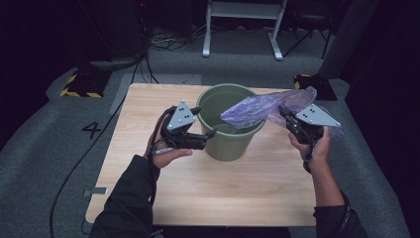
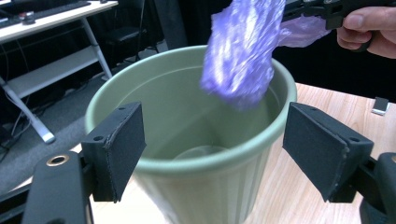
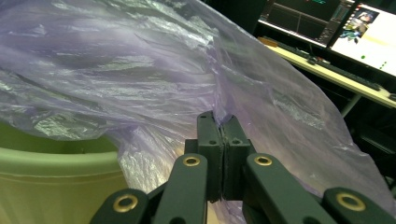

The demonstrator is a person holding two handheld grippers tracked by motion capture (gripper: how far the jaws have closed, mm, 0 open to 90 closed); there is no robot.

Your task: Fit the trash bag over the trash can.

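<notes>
A green plastic bin (image 1: pixel 230 144) stands upright on the wooden table (image 1: pixel 208 193), its inside bare (image 2: pixel 187 116). My left gripper (image 1: pixel 204 122) is open at the bin's left side; in the left gripper view (image 2: pixel 215 144) its pads (image 2: pixel 116 149) stand wide apart in front of the near rim and do not press on it. My right gripper (image 1: pixel 282 110) is shut on a thin purple plastic bag (image 1: pixel 257 106). The bag stretches from those jaws over the bin's right rim, its loose end (image 2: pixel 243 46) hanging above the opening. Crumpled bag film (image 3: pixel 116 70) billows above the shut jaws (image 3: pixel 222 126), with the bin (image 3: pixel 51 172) lower left.
A white desk frame (image 1: pixel 242 29) stands on the grey floor beyond the table. A cable (image 1: pixel 74 168) runs along the floor at the left, past a floor mark "4" (image 1: pixel 91 130). A small grey block (image 2: pixel 380 105) lies on the table. Monitors (image 3: pixel 327 23) glow on a desk behind.
</notes>
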